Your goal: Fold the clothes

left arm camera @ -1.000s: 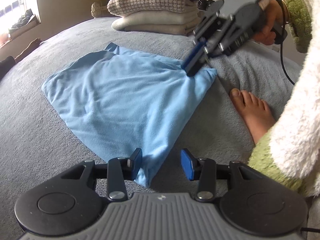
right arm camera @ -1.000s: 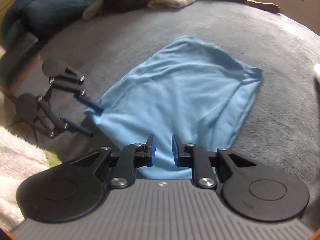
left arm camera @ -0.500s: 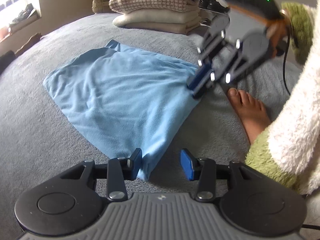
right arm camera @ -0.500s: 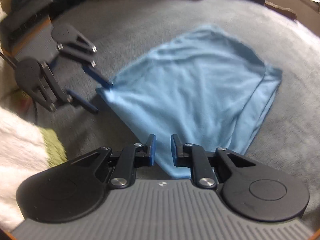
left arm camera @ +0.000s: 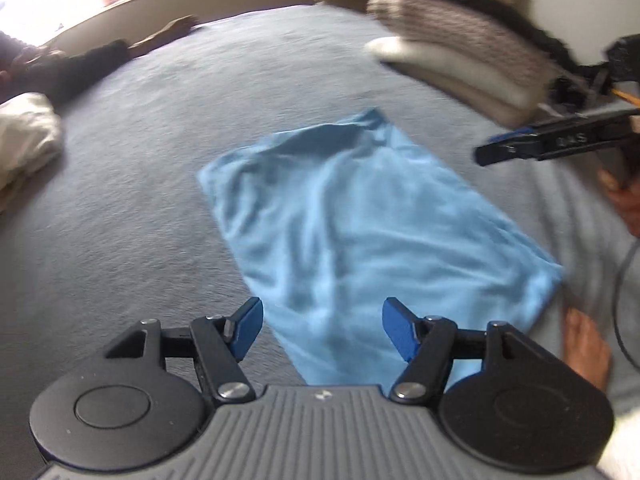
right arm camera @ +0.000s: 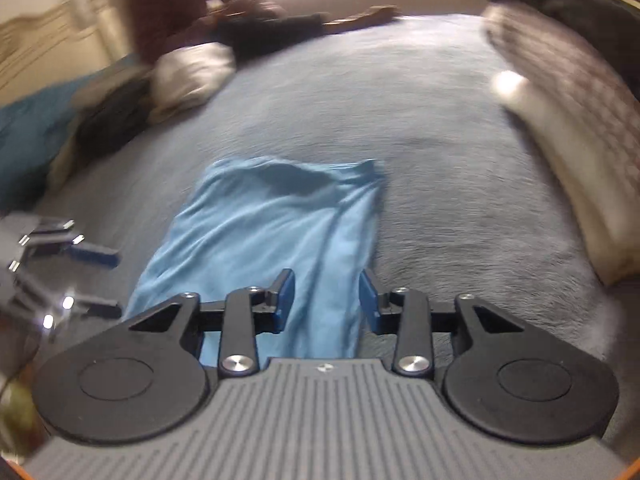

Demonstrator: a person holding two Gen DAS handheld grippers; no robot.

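Note:
A light blue folded garment (left arm camera: 360, 240) lies flat on the grey bed cover (left arm camera: 160, 140), also seen in the right wrist view as a long blue garment (right arm camera: 272, 236). My left gripper (left arm camera: 322, 330) hangs open above its near corner, nothing between the fingers. My right gripper (right arm camera: 326, 300) is open over the garment's near right edge, holding nothing. From the left wrist view the right gripper (left arm camera: 500, 150) shows side-on at the far right, above the bed. In the right wrist view the left gripper (right arm camera: 96, 280) appears at the left edge. Both views are blurred.
A stack of folded clothes (left arm camera: 460, 52) sits at the bed's far right, seen also as a stack (right arm camera: 568, 128). Loose dark and white clothes (right arm camera: 188, 76) lie at the far left. A bare foot (left arm camera: 586, 352) rests beside the garment's near right corner.
Both grippers have opened wider and swung round to face along the garment toward the window. The right gripper has lifted off the garment's corner; the cloth lies still.

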